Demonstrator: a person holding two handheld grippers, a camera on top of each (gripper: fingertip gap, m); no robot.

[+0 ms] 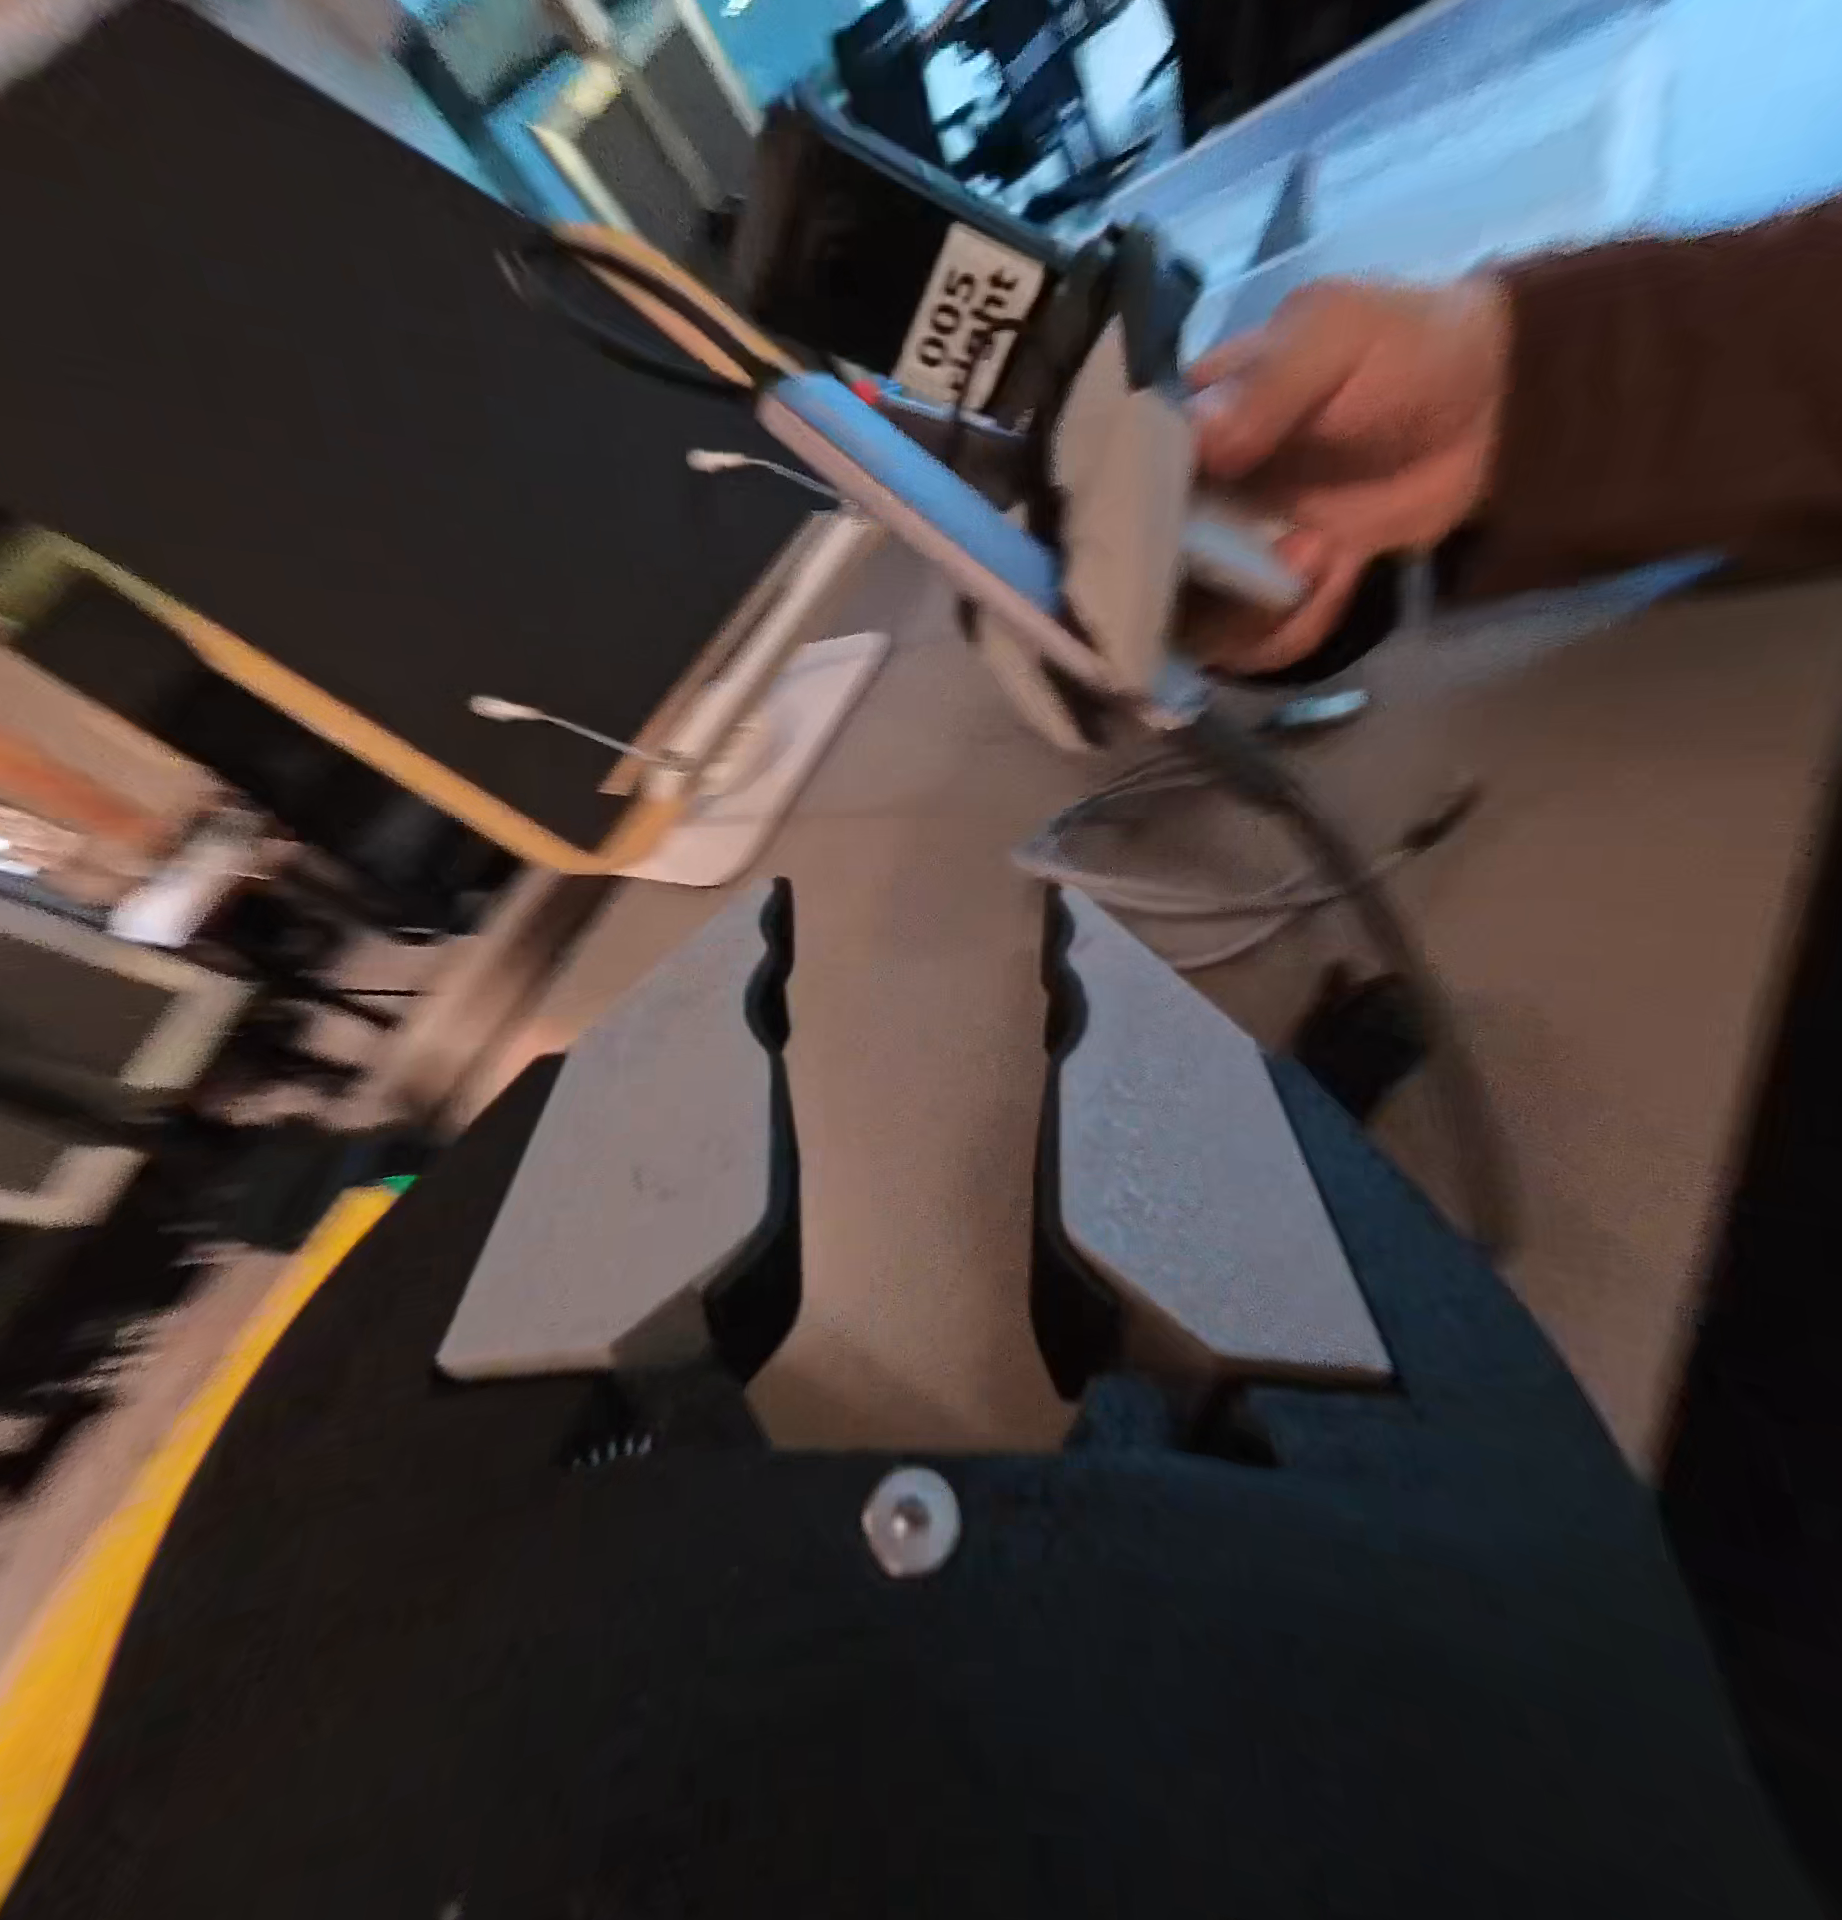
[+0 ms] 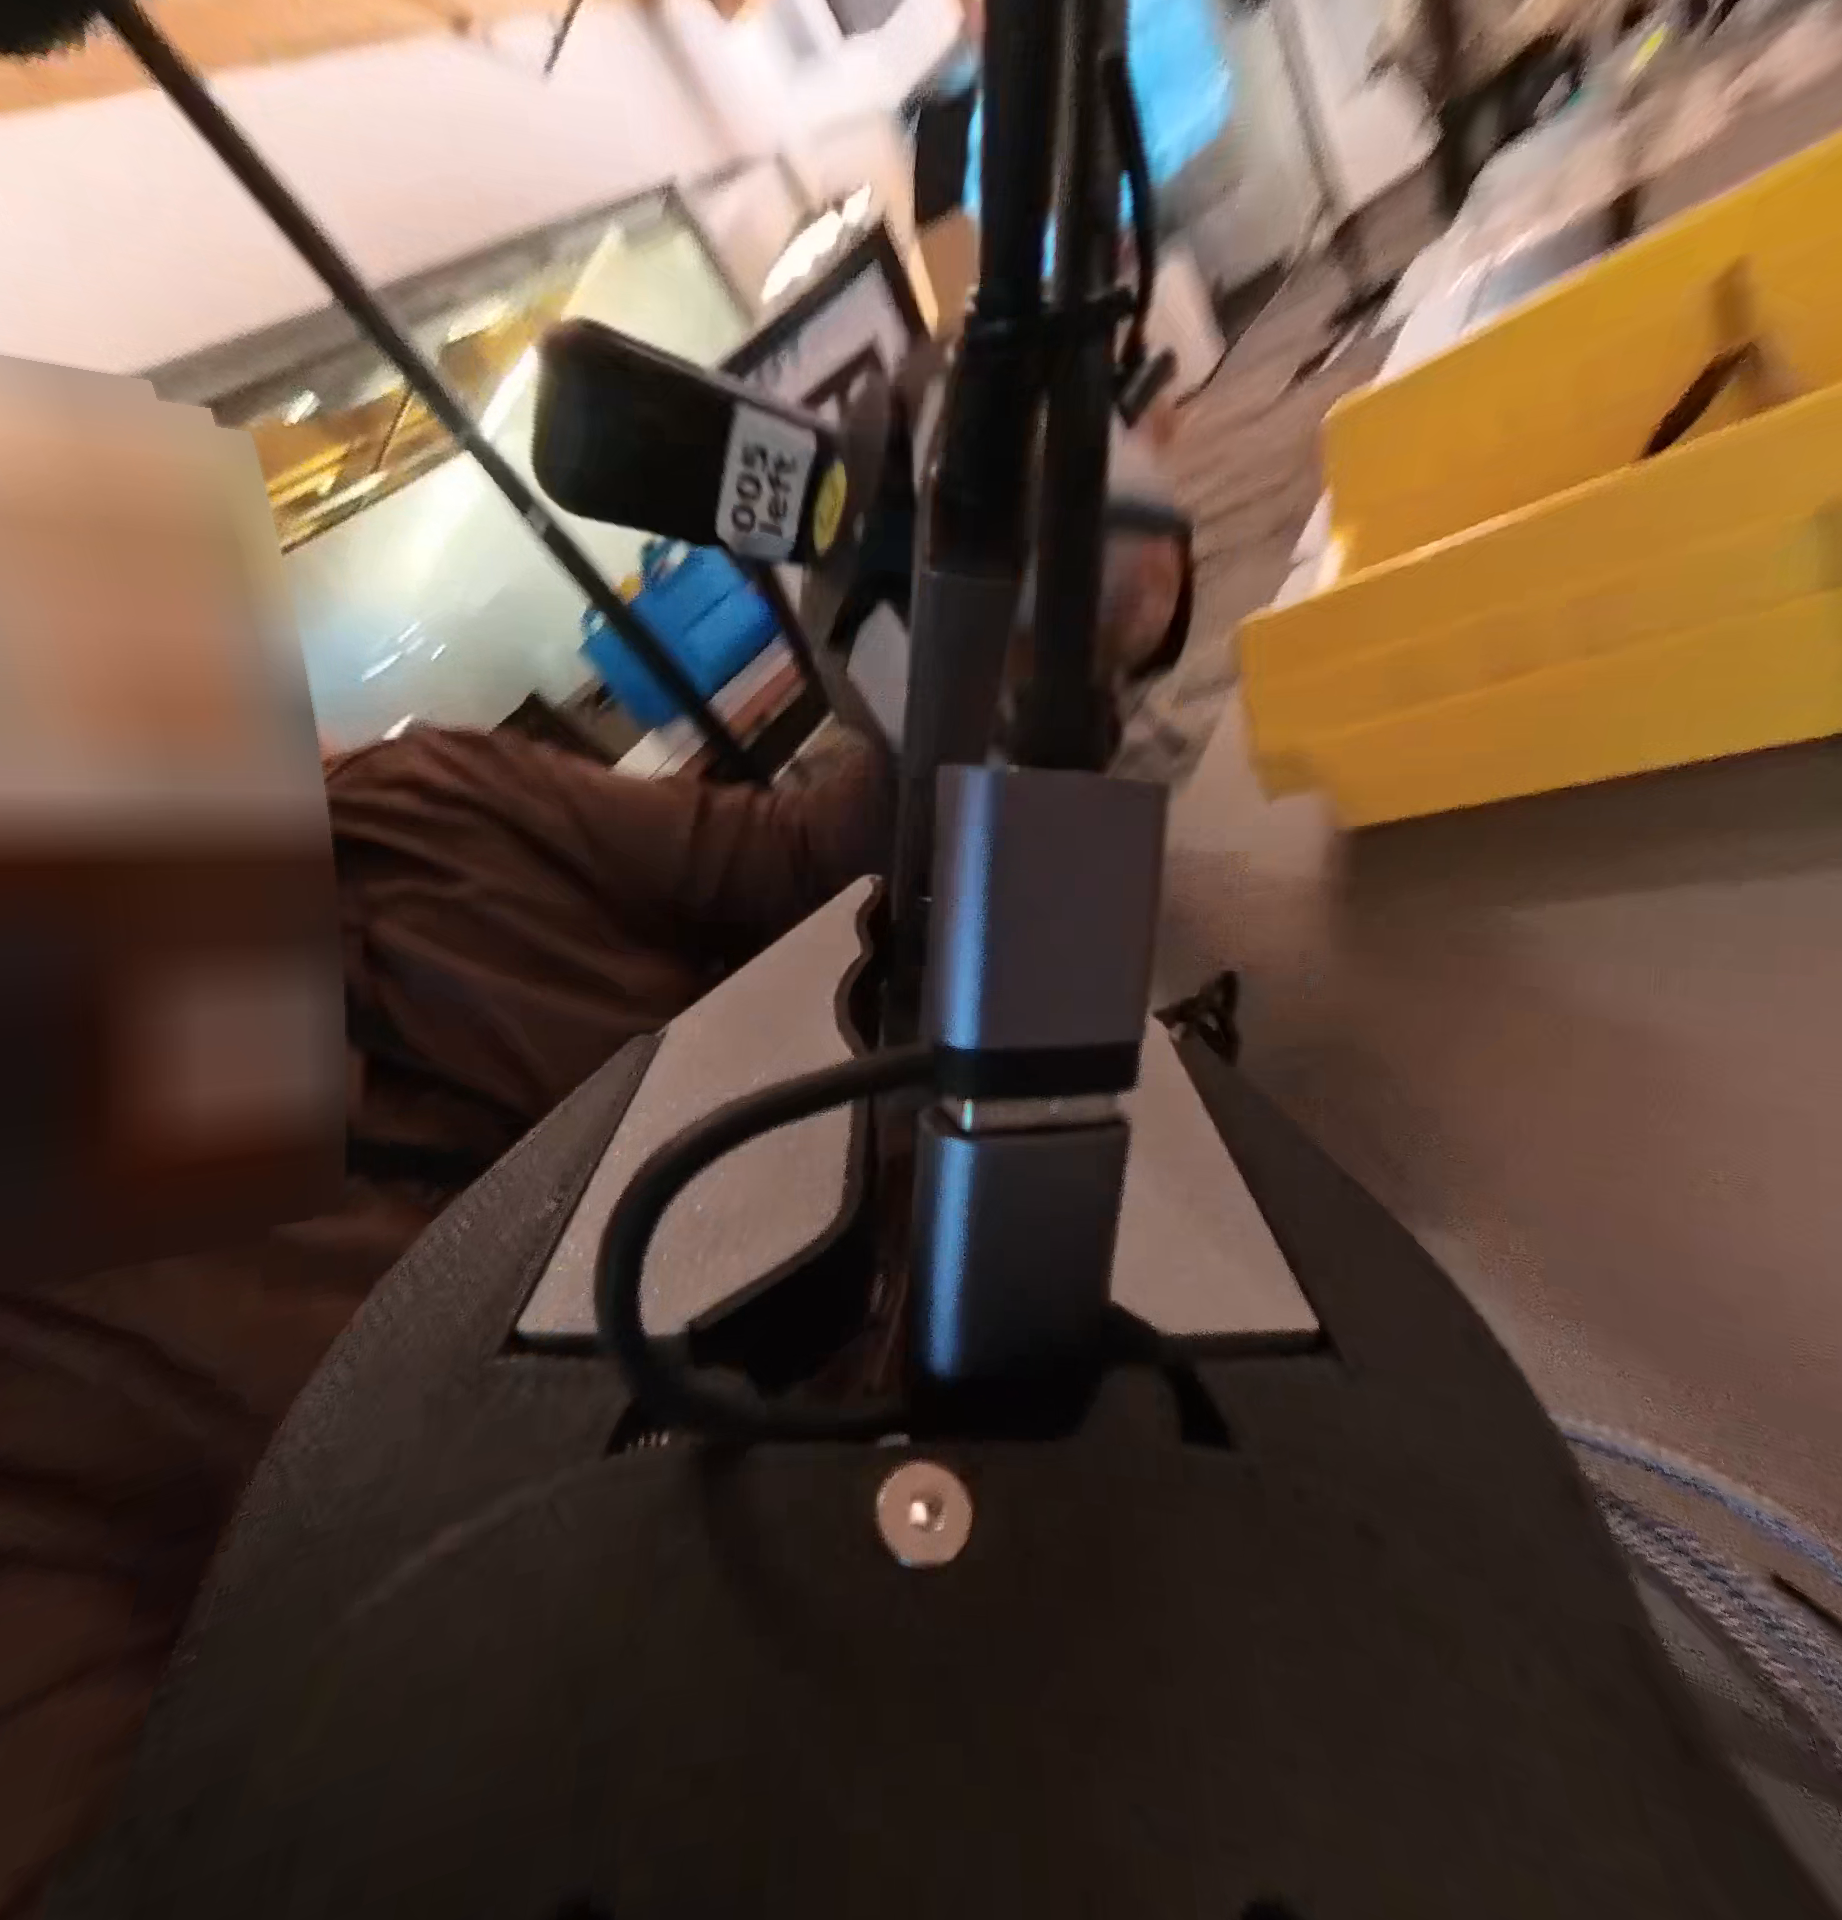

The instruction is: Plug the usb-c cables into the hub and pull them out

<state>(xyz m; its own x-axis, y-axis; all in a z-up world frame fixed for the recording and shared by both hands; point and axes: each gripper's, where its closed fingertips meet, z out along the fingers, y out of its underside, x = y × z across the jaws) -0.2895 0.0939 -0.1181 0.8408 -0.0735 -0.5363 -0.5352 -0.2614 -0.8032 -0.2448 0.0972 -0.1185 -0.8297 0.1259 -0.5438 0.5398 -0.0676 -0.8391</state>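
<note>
Right now the right gripper (image 2: pixel 1021 997) has its fingers clamped on the grey hub (image 2: pixel 1036 914), mid-frame in the right view, black cables (image 2: pixel 1031 312) running up from its far end and a short lead (image 2: pixel 688 1195) looping at lower left. Over on the left gripper (image 1: pixel 915 997), fingers apart, nothing between them, just bare worktop (image 1: pixel 1582 935). Both views are smeared with blur. Trouble spot, I'd say: those taut cables could twist the hub in its grip, and a loose white plug (image 1: pixel 714 459) at upper left may be missed.
</note>
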